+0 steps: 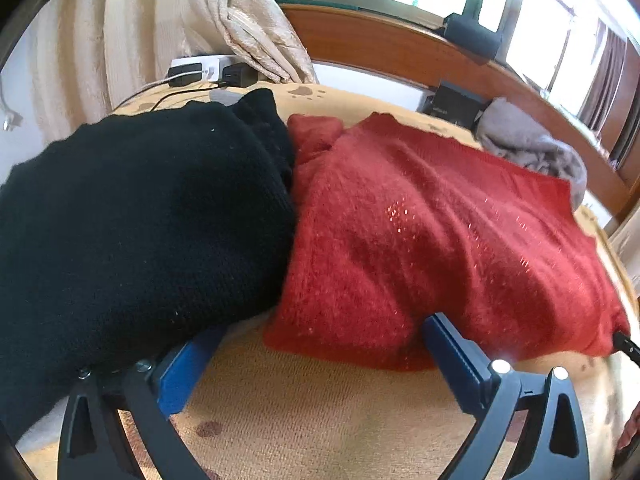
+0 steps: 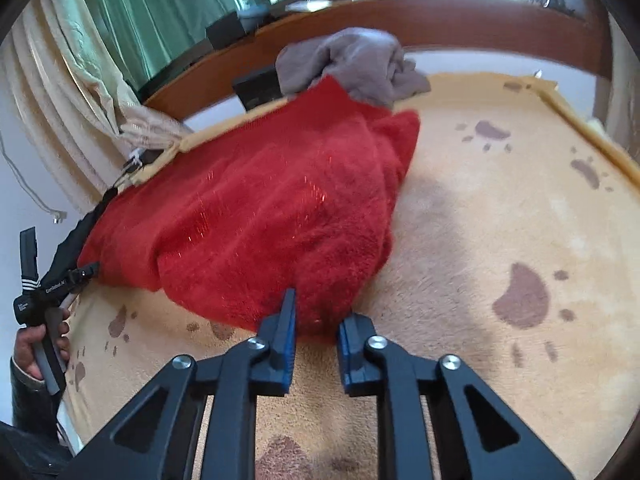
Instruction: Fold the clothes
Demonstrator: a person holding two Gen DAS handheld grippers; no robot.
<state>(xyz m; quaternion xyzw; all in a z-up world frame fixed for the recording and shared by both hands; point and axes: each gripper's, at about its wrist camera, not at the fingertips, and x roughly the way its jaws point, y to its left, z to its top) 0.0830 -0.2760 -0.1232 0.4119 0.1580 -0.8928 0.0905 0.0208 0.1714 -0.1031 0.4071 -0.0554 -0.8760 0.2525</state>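
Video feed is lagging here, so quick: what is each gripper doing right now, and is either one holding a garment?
Left gripper: open wide at the red sweater's near edge, gripping nothing.
Right gripper: closed on the red sweater's near hem.

Both views are lit brightly by daylight from the windows [image 1: 540, 20], which are blown out to white glare, while soft shadows are cast on the blanket [image 2: 500, 200], straight lines are bent by fisheye distortion toward the dark corners, and slight blur is seen throughout.

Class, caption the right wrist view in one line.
Right gripper pinches the red sweater's near edge on a paw-print blanket.
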